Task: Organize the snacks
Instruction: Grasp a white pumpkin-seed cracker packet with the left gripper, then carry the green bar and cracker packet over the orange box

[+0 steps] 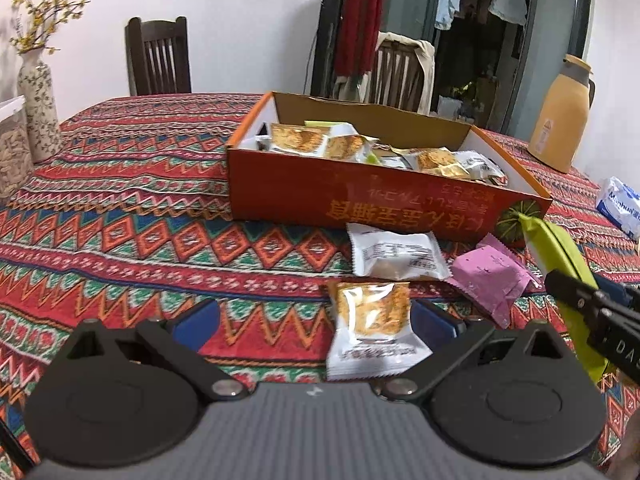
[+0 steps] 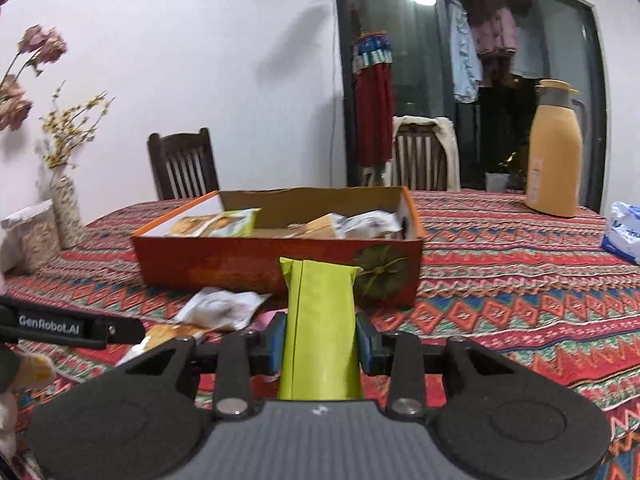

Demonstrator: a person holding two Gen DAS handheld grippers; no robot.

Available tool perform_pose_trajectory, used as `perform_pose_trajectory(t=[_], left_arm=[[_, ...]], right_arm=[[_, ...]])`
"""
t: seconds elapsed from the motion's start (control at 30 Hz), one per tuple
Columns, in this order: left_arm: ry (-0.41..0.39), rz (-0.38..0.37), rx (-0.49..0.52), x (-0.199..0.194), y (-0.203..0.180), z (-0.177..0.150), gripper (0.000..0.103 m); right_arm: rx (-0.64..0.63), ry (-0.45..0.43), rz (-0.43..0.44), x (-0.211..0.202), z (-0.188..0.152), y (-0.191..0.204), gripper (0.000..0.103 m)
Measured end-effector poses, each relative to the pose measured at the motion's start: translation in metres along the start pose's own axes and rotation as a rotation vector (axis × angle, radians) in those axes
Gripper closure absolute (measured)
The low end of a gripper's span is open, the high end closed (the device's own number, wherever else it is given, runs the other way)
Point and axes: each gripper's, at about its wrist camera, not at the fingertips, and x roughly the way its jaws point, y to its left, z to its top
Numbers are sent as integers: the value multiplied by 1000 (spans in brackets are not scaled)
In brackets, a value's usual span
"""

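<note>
Right gripper [image 2: 320, 346] clamped on green packet [image 2: 318, 320]: light, crinkly, slippery; hold mid-body. Left gripper [image 1: 316, 322] jaws apart around orange-print packet [image 1: 370, 320], near orange box [image 1: 360, 196].

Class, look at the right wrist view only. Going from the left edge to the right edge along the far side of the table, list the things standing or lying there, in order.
Clear bag of snacks → vase with yellow flowers → orange box → tan thermos jug → blue and white tissue pack.

Two chairs [image 2: 184, 164] – one box [image 1: 360, 196] (orange).
</note>
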Motion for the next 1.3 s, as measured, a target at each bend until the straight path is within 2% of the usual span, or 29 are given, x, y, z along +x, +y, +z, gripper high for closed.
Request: perform_pose_trajectory(t=[0.2, 0.6, 0.77, 0.97, 1.03, 1.3], left_arm=[[29, 10, 15, 16, -18, 6, 0], [87, 41, 51, 43, -33, 4, 0], [86, 26, 67, 43, -35, 2, 11], [69, 11, 92, 40, -39, 0, 38], [65, 2, 95, 38, -40, 0, 54], [55, -12, 99, 33, -39, 0, 57]], right_arm=[[28, -9, -21, 11, 3, -18, 68], [45, 31, 26, 27, -8, -23, 68], [48, 22, 42, 26, -10, -23, 68], [53, 19, 57, 26, -10, -24, 68], [54, 20, 60, 25, -10, -24, 68], [49, 17, 57, 25, -11, -23, 69]])
